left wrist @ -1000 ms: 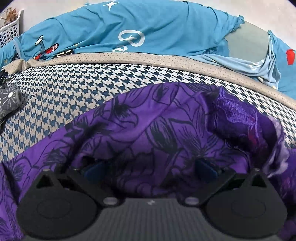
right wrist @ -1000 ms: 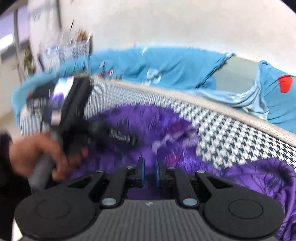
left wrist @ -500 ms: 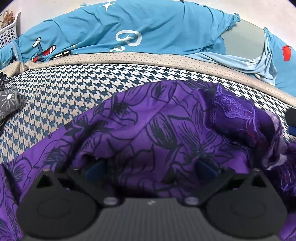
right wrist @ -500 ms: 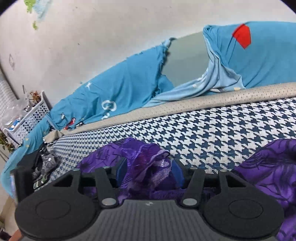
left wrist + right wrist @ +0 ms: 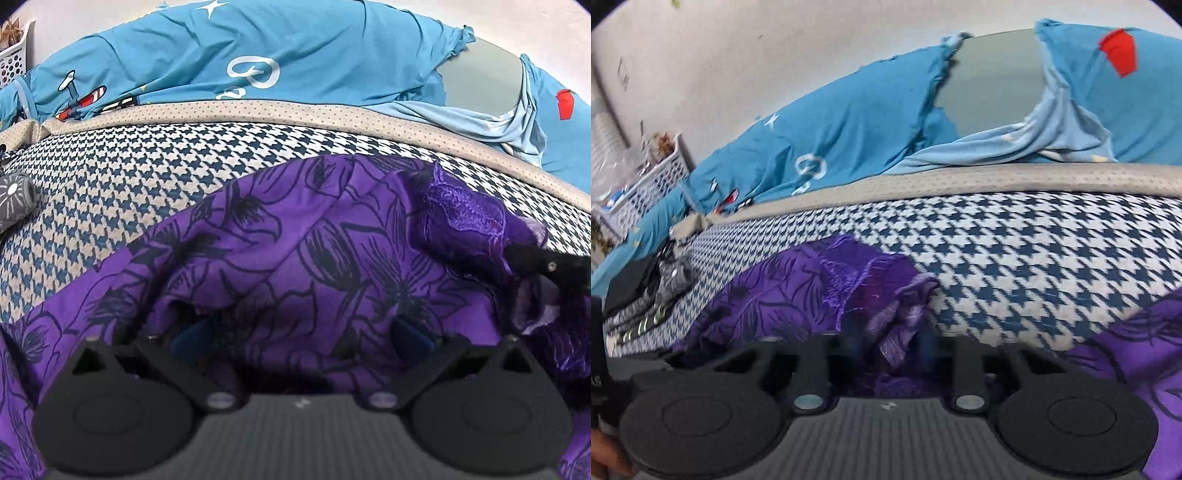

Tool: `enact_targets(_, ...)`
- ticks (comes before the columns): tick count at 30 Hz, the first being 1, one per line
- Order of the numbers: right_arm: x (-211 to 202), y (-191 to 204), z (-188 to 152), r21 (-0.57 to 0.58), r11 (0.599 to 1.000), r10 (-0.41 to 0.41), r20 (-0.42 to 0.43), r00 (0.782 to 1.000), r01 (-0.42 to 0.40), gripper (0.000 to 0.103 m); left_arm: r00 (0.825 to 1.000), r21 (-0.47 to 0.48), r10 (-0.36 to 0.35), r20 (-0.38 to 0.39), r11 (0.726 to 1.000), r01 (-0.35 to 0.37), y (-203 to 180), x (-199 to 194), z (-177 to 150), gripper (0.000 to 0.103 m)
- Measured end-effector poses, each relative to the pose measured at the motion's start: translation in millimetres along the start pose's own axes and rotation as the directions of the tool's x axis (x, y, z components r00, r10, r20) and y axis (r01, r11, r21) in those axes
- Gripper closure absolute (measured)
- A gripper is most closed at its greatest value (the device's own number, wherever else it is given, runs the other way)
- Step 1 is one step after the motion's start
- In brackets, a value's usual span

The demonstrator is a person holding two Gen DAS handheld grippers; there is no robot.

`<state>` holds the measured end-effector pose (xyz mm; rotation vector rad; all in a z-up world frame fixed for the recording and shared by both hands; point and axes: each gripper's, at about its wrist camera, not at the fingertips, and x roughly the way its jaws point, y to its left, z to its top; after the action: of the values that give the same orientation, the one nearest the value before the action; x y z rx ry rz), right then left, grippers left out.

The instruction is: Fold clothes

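A: Nearest, left gripper (image 5: 301,338) fingers spread wide, purple garment (image 5: 295,236) bunched between them. Why?
B: Probably pinning it. Right gripper (image 5: 890,341) straddles the lace edge; grip unclear. Houndstooth cover (image 5: 1015,240) beyond.

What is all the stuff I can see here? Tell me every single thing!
Purple garment: one, purple with dark flower outlines, crumpled on the near part of the bed, some of it between each gripper's fingers.
Houndstooth cover: one, navy and white, spread under the garment.
Beige mattress edge: one band, behind the cover.
Blue bedding: blue with white and red prints, heaped against the wall.
Basket: one, white, perforated, far left by the wall.
Grey clothes: small grey and black pile at the bed's left end.
Left gripper: black, blue fingers wide apart.
Right gripper: black, blurred fingers apart around a purple fold.
Hand: one, bottom left corner.
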<state>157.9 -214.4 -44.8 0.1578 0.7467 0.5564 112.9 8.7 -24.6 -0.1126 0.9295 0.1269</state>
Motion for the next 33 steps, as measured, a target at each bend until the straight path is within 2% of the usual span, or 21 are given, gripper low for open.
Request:
enact_targets(2, 0, 4, 0, -0.023, 1.000, -0.006, 0.020, 1.000, 0.007, 0.094, 1.000, 0.000, -0.004, -0.001, 1.000, 0.004, 1, 0, 1, 0.000)
enact_targets(5, -7, 10, 6, -0.050, 0.998, -0.043, 0.079, 0.996, 0.047, 0.096, 1.000, 0.000, -0.014, -0.002, 1.000, 0.014, 2, 0, 2, 0.000)
enact_targets(11, -19, 12, 27, -0.063, 0.985, -0.145, 0.206, 0.968, 0.161, 0.096, 0.999, -0.039, -0.048, -0.004, 0.998, 0.048, 10, 0, 8, 0.000)
enact_targets(17, 1, 17, 42, -0.129, 0.955, -0.234, 0.233, 0.944, 0.268, 0.097, 0.998, -0.052, -0.059, 0.011, 0.997, 0.060, 13, -2, 12, 0.000)
enact_targets(22, 15, 21, 64, -0.143, 0.946, -0.244, 0.268, 0.932, 0.289, 0.098, 0.998, -0.060, -0.044, 0.034, 0.997, 0.046, 15, -1, 16, 0.000)
enact_targets(29, 27, 35, 121, -0.155, 0.952, -0.200, 0.337, 0.920, 0.264, 0.099, 0.998, -0.073, -0.021, 0.065, 0.997, 0.026, 18, -1, 22, 0.000)
enact_targets(33, 33, 38, 151, -0.129, 0.953, -0.204, 0.397, 0.895, 0.275, 0.100, 0.997, -0.085, 0.023, 0.072, 0.996, -0.017, 22, 6, 29, 0.000)
